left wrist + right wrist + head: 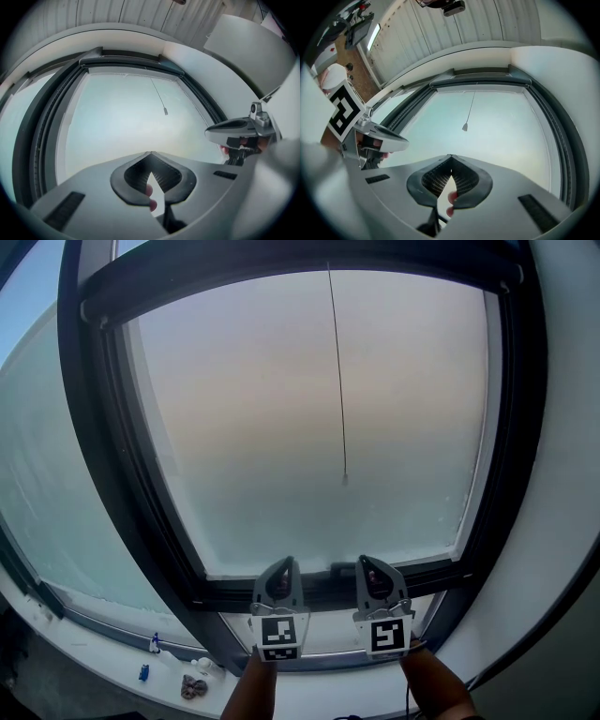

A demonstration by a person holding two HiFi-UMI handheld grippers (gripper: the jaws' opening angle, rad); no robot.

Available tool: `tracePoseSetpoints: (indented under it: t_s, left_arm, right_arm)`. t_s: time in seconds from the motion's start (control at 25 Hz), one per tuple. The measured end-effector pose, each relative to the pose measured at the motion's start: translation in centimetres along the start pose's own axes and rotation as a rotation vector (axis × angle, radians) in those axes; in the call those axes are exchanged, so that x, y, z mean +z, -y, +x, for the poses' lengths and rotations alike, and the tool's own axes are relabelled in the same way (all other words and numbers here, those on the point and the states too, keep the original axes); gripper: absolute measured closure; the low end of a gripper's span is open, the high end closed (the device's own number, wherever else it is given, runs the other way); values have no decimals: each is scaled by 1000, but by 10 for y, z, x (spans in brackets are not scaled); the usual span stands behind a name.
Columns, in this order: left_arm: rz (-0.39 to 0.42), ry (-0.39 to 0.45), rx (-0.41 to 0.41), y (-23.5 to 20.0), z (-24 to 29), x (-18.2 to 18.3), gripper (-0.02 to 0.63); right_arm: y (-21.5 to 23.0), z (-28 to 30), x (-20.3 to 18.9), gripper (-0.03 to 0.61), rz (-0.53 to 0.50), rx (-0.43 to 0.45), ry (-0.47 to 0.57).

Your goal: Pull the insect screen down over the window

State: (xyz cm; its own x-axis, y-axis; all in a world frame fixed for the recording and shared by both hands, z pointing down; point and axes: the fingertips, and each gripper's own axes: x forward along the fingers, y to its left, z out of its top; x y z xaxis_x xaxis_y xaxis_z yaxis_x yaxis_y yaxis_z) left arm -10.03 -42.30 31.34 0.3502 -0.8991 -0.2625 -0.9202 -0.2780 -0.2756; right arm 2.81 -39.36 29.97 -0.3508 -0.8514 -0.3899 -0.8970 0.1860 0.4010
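The window (309, 427) has a dark frame and a pale, hazy pane. The insect screen's dark housing bar (300, 277) runs across the top. From it hangs a thin pull cord whose small end piece (344, 479) dangles in front of the middle of the pane. My left gripper (286, 563) and right gripper (367, 562) are side by side at the lower frame rail, well below the cord end. Both are shut with nothing between the jaws. In the left gripper view the cord end (165, 111) hangs above the shut gripper (150, 153); in the right gripper view the cord end (465, 127) hangs above the shut gripper (450, 156).
A white sill (103, 652) runs along the bottom left with a small blue item (143, 672) and a brownish object (194, 687) on it. Another glazed pane (47, 474) adjoins on the left. A white wall (562, 474) curves round the right side of the frame.
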Motion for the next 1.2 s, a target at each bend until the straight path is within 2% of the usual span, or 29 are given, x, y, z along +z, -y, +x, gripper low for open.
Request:
tracePoseSetpoints:
  t_s: [0.2, 0.4, 0.76, 0.96, 1.2]
  left_arm:
    - [111, 89, 27, -11, 20, 41, 612]
    - [172, 176, 68, -26, 29, 89, 612]
    - [434, 291, 87, -32, 52, 159, 612]
    - [526, 299, 89, -44, 72, 196, 612]
    - [556, 302, 100, -64, 95, 235, 612]
  right_arm:
    - [24, 22, 25, 575, -107, -19, 44]
    - [36, 35, 51, 575, -236, -47, 66]
    - [64, 69, 109, 575, -393, -77, 107]
    - [82, 85, 151, 575, -480, -109, 178]
    - [97, 109, 191, 575, -577, -140, 236]
